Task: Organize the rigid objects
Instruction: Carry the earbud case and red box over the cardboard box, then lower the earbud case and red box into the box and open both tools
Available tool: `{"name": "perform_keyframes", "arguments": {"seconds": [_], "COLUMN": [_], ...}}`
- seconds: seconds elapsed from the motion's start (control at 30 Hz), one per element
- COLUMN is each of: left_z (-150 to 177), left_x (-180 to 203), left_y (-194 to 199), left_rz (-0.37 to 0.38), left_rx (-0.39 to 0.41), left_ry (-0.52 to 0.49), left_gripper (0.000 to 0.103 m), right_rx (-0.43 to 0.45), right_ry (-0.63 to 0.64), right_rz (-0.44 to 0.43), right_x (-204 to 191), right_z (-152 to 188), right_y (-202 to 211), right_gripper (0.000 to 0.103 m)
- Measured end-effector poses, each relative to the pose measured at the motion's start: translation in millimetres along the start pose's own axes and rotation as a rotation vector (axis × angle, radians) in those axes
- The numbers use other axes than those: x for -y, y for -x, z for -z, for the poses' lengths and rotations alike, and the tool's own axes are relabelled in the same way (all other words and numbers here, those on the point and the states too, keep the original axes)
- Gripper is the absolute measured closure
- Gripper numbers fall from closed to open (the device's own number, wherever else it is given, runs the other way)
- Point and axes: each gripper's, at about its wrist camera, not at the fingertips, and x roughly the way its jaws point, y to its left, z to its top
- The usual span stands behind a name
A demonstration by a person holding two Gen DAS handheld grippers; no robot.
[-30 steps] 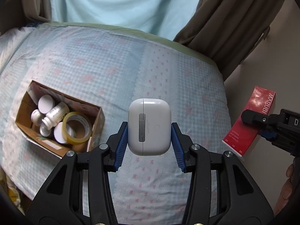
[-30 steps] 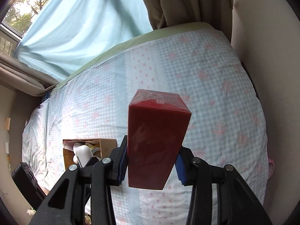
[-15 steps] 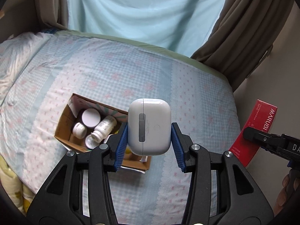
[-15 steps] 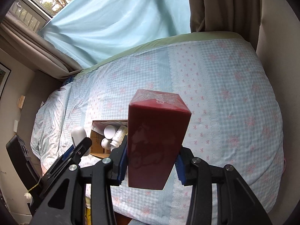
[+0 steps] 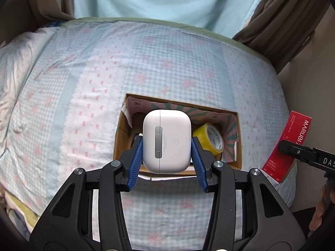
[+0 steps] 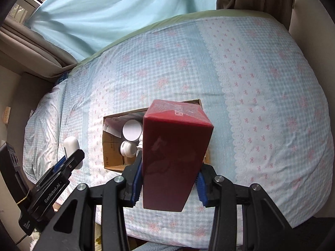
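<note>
Bed with blue gingham quilt (image 5: 100,79); open cardboard box (image 5: 238,138) on it.
Left gripper (image 5: 166,144) fingers clamp white earbud case (image 5: 166,141); right gripper (image 6: 167,183) fingers clamp red rectangular carton (image 6: 173,154).

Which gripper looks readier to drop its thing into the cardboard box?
Probably the left gripper: its white earbud case appears lined up with the cardboard box, while the right gripper's red box sits off beside it.

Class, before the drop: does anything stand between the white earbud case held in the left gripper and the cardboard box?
Nothing visible: the earbud case hangs over the open-topped cardboard box; yellow tape roll lies inside, right.
</note>
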Motion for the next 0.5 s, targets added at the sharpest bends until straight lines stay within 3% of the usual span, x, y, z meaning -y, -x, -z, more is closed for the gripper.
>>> {"name": "perform_keyframes", "arguments": {"seconds": [0.23,0.5], "left_z": [-3,-19], "left_x": [-36,-37], "left_y": [-44,-105], "left_rz": [-0.018,-0.049], "left_rx": [-0.074,-0.14], "left_ry": [-0.01,-0.063], "left_gripper": [0.062,0.062], "right_rx": [-0.075,-0.159], "right_ry": [0.061,0.111], "right_rz": [0.091,0.151], "right_x": [-18,-10], "right_z": [-4,-16], "right_y": [-49,-106], "right_gripper": [0.063,0.063]}}
